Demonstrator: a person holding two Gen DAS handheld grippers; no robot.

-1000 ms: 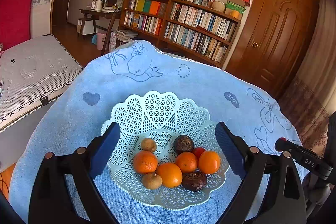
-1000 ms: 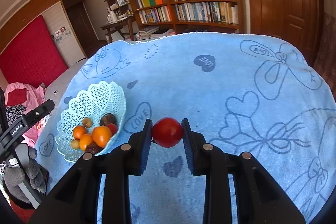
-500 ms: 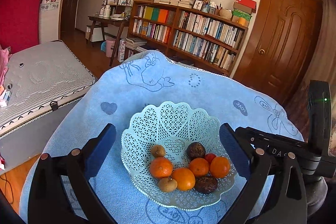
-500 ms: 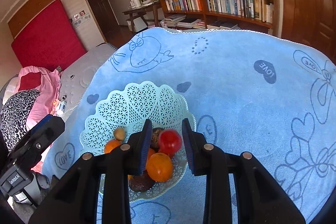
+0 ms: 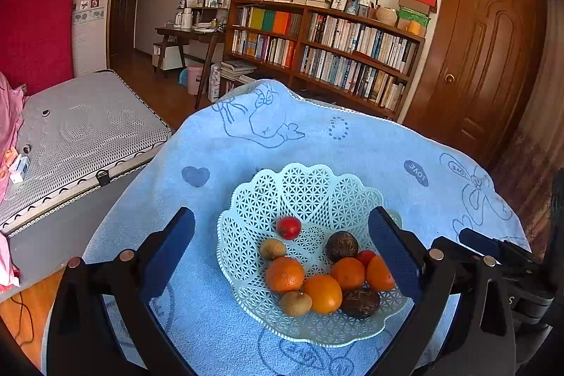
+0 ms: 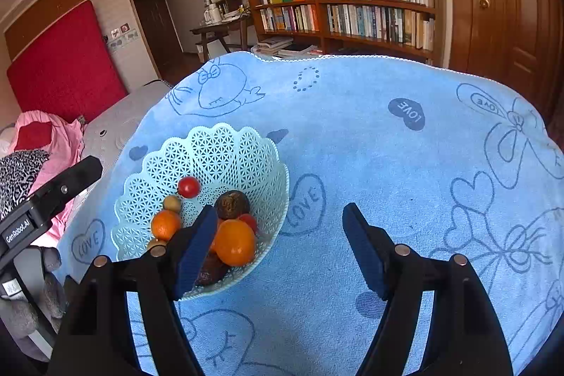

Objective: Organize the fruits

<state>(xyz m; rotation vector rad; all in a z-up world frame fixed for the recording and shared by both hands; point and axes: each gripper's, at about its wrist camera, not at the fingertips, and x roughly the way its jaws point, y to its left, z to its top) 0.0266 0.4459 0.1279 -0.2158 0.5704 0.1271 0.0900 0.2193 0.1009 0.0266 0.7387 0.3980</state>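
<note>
A pale green lattice basket (image 5: 303, 185) (image 6: 218, 147) stands on the blue towel. Inside it lie several oranges (image 5: 284, 273) (image 6: 234, 242), dark wrinkled fruits (image 5: 341, 245) (image 6: 232, 204), small brown fruits (image 5: 272, 249) and a red tomato (image 5: 288, 227) (image 6: 188, 186) resting alone on the lattice behind the pile. My left gripper (image 5: 282, 249) is open, its fingers straddling the basket. My right gripper (image 6: 278, 245) is open and empty, its left finger in front of the basket's near right side. A second small red fruit (image 5: 365, 257) sits among the oranges.
The blue towel (image 6: 387, 164) covers a round table with bare cloth to the right of the basket. A grey mattress (image 5: 81, 133) lies beyond the table's left edge. A bookshelf (image 5: 328, 48) and a wooden door (image 5: 486, 51) stand at the back.
My right gripper carried the red tomato from the towel over the basket and opened; the tomato now lies in the basket. The left gripper stayed open as its view shifted slightly.
</note>
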